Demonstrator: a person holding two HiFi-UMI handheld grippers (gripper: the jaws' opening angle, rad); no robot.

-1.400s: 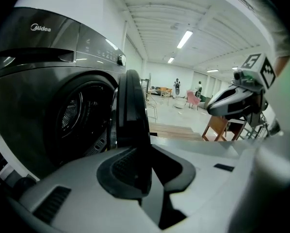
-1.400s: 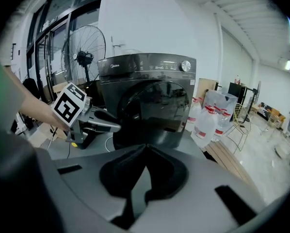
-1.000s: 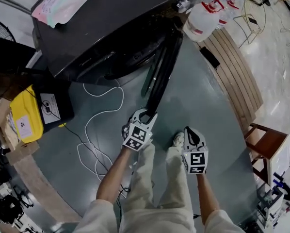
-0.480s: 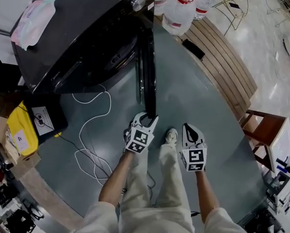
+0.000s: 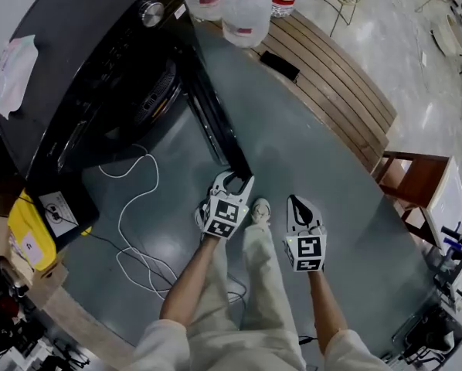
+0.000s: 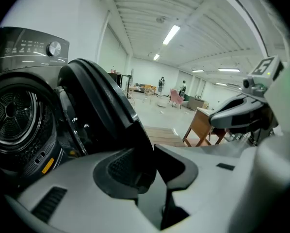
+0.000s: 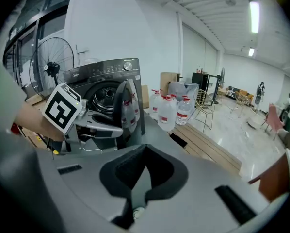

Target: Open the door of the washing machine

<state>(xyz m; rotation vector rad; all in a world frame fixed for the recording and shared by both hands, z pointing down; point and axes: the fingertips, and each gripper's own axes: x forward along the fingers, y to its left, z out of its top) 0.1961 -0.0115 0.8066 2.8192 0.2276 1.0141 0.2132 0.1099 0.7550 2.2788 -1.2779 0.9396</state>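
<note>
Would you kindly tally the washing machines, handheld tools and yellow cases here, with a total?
Washing machine: 1
Tools: 2 (left tool, gripping the door edge, jaws just eased wider; right tool)
Yellow case: 1
Total: 4

1. This is looking like a large workshop hall: strip lights (image 6: 173, 33) are glowing along a high ribbed ceiling (image 6: 145, 8).
2. A washing machine (image 5: 84, 45) is standing on a grey floor mat (image 5: 308, 168), with a loose cable (image 5: 120, 224) trailing.
3. Water bottles (image 5: 246, 14) and a pedestal fan (image 7: 52, 64) are standing around.
</note>
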